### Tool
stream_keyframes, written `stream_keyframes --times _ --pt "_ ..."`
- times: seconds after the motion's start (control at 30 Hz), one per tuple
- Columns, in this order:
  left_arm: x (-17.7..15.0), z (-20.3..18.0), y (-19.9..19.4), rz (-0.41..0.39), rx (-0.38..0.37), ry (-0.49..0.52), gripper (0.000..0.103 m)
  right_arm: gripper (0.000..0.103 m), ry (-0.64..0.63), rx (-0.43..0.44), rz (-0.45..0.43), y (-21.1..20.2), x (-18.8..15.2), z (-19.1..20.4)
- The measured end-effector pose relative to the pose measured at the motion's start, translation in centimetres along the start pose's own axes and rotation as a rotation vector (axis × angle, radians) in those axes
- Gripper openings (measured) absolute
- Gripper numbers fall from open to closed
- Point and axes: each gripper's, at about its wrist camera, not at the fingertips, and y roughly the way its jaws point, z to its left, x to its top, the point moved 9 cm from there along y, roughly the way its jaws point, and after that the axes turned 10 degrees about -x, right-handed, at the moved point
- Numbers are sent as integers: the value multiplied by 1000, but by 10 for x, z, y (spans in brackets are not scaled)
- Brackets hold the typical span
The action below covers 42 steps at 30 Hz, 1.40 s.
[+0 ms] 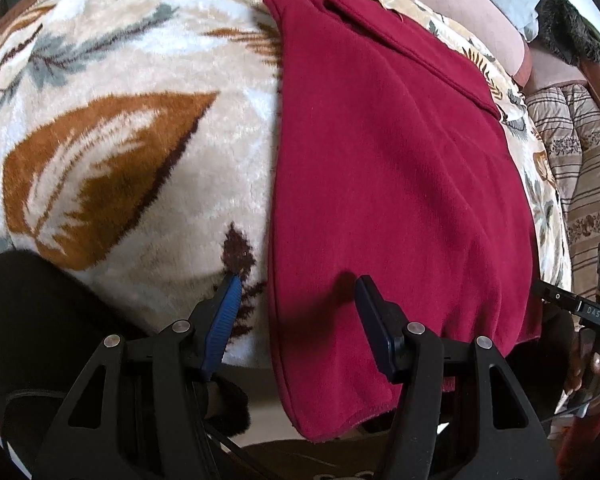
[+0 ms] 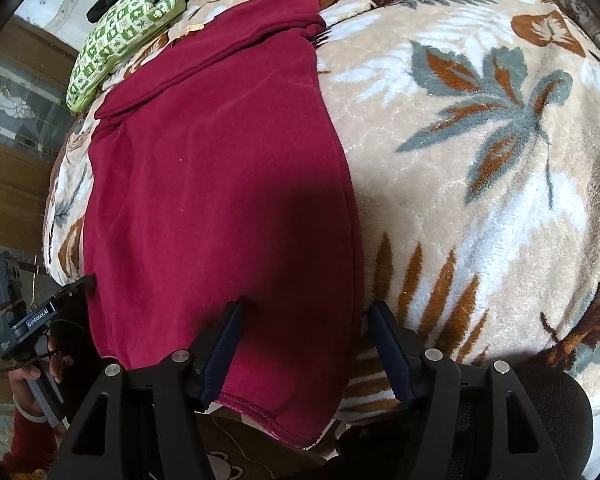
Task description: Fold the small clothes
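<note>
**Both grippers poised at near hem of red garment**

Black gripper frames fill the near edge of both wrist views. Largest thing beyond them: leaf-print plush blanket (image 1: pixel 112 128), the work surface, draped over a bed. On it lies the dark red garment (image 1: pixel 388 184), spread as a long strip running near to far, already narrowed by a fold, judging by the layered flap at its far end. Near hem hangs slightly over the blanket edge, likely so it can be pinched from below.

Left gripper (image 1: pixel 296 300) straddles the garment's left edge, jaws released, nothing clamped. Right gripper (image 2: pixel 306 328) straddles the right edge, jaws apart; cloth sits between the pads but isn't pinched. One gripper per near corner: my read is a setup to carry the hem to the far end.

Green patterned cloth (image 2: pixel 120 36) sits at the far left, well apart.
</note>
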Motion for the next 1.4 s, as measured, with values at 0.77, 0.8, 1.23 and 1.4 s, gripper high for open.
stream_keyframes --times 0.77,0.8,1.23,1.4 --pt "-38 -5 10 69 -59 18 59 63 4 88 22 -2 -28 1" --pt "-38 -5 10 66 -54 31 52 61 -12 93 17 -1 -29 4" --pt "8 -40 -32 2 -125 203 7 9 -26 334 -219 -71 20 27" --pt "58 -43 -44 -80 -125 157 7 9 31 396 -331 -98 65 33"
